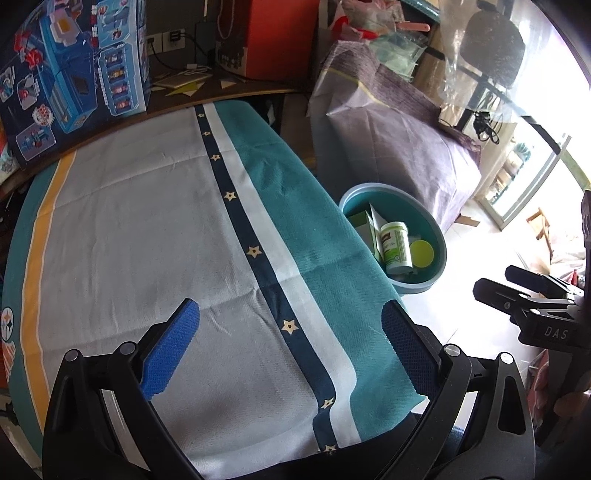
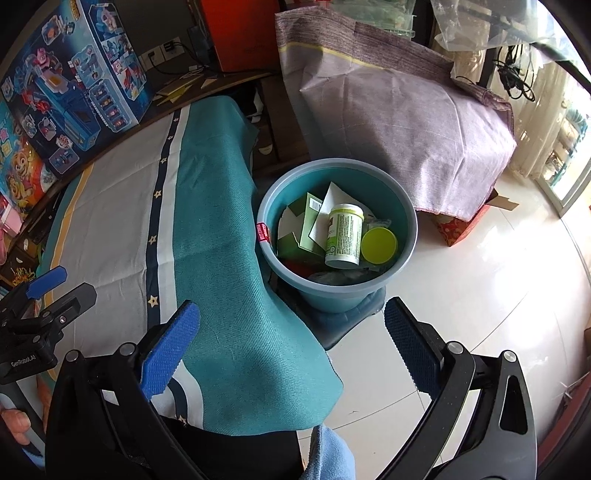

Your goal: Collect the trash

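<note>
A teal bucket (image 2: 406,236) stands on the floor by the table's right edge. Inside lie a white bottle with a green label (image 2: 343,236), a yellow-green lid (image 2: 379,244) and green and white cardboard scraps (image 2: 308,225). The same bucket (image 1: 437,240) and bottle (image 1: 397,245) show in the left wrist view. My right gripper (image 2: 291,339) is open and empty, hovering over the table's edge just short of the bucket. My left gripper (image 1: 290,332) is open and empty above the striped tablecloth (image 1: 147,240). Each gripper appears at the edge of the other's view.
A blue toy box (image 1: 70,74) stands at the table's far left. A large bundle under purple cloth (image 2: 406,110) sits on the floor behind the bucket. An orange box (image 2: 236,33) and cables are at the back. White tiled floor (image 2: 480,314) lies to the right.
</note>
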{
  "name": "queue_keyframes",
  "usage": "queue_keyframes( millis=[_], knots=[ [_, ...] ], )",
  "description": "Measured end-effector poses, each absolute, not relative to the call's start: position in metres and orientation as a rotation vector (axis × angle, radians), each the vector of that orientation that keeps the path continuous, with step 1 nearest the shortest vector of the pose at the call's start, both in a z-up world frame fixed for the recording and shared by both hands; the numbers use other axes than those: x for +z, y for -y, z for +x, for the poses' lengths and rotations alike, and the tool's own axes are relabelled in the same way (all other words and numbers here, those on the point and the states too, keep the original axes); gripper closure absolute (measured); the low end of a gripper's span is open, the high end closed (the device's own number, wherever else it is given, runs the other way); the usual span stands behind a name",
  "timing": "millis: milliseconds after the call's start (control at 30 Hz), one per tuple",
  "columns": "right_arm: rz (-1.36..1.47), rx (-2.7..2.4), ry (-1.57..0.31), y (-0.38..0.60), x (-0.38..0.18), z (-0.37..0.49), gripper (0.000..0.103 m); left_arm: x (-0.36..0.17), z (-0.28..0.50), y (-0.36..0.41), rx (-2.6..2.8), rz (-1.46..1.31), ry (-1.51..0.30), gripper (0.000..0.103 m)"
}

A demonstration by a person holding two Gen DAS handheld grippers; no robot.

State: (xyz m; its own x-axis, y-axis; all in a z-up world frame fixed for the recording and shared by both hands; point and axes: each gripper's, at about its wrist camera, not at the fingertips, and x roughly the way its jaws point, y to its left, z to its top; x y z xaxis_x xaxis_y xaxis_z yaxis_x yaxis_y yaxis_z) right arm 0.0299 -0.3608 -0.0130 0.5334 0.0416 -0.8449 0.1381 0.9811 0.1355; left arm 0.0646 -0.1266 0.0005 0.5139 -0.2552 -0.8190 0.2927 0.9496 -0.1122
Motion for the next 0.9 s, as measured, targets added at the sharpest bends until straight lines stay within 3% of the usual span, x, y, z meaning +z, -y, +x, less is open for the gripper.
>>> queue_keyframes(
  millis=[900],
  knots=[
    [0.176, -0.097, -0.983, 0.379, -0.029, 0.032, 0.007, -0.007, 0.068, 0.149, -0.304, 0.122, -0.983, 0.004]
  ],
)
